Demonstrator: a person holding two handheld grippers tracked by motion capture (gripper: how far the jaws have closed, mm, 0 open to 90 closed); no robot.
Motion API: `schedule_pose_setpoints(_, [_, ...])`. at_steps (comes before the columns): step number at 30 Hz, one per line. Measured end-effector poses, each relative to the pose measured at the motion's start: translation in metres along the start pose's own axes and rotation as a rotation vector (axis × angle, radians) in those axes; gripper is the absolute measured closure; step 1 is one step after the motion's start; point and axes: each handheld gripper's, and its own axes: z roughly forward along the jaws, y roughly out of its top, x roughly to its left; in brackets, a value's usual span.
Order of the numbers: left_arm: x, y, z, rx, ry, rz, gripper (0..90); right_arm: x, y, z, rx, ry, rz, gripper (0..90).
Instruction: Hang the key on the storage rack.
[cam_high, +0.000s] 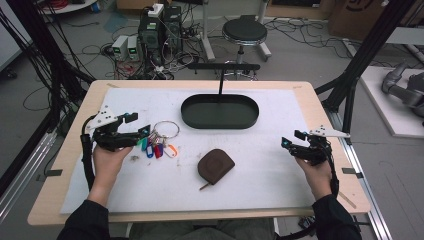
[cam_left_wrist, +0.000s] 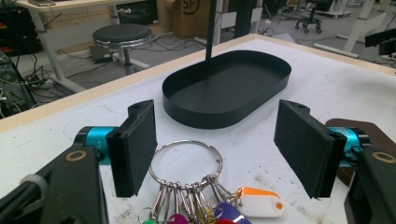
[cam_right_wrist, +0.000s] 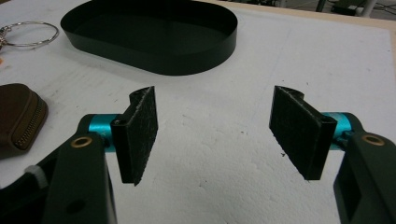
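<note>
The tabletop (cam_high: 300, 100) is pale wood, covered almost to its edges by a white foam mat (cam_high: 280, 175). Toward the far side of the mat stands a black oval tray (cam_high: 220, 122) with a thin black post rising from its far wall. Nearer the person, about mid-mat, lies a brown zipped pouch (cam_high: 215, 166), well apart from the tray.

The left gripper (cam_high: 136, 125) has its jaws spread wide and grasping nothing. The key ring (cam_high: 165, 130), with its cluster of coloured tags (cam_high: 157, 149), lies on the mat just in front of those jaws; in the left gripper view the ring sits between the two pads, touching neither. The right gripper (cam_high: 293, 138) is well off to the right over bare mat, its jaws likewise released and empty, with nothing lying between it and the pouch.
</note>
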Motion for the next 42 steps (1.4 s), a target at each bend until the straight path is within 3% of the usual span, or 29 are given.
schedule_pose_setpoints(9, [0.003, 0.001, 0.001, -0.013, 0.003, -0.028, 31.4, 0.000, 0.000, 0.004, 0.008, 0.008, -0.004, 33.2])
schedule_pose_setpoints(13, [0.004, 0.005, 0.005, 0.004, -0.021, -0.052, 32.5, 0.000, 0.000, 0.003, 0.005, 0.012, -0.010, 33.2])
schedule_pose_setpoints(18, [0.005, 0.005, 0.011, 0.011, -0.017, -0.060, 32.9, 0.001, 0.000, 0.002, 0.001, 0.009, -0.014, 33.2])
schedule_pose_setpoints(25, [0.012, 0.003, 0.026, 0.069, -0.010, -0.100, 38.3, 0.000, 0.000, 0.002, 0.001, 0.008, -0.016, 33.3])
schedule_pose_setpoints(29, [0.020, 0.001, 0.038, 0.131, 0.020, -0.131, 40.2, 0.000, 0.000, 0.003, 0.004, 0.006, -0.009, 33.3])
schedule_pose_setpoints(35, [0.034, -0.005, 0.056, 0.170, 0.057, -0.185, 43.3, -0.001, 0.001, 0.005, 0.003, 0.007, -0.012, 33.5])
schedule_pose_setpoints(39, [0.038, -0.010, 0.066, 0.170, 0.077, -0.184, 46.9, -0.001, 0.001, 0.005, 0.006, 0.007, -0.011, 33.6])
schedule_pose_setpoints(42, [0.042, -0.016, 0.073, 0.200, 0.082, -0.191, 50.6, -0.001, 0.000, 0.005, 0.006, 0.008, -0.009, 33.6])
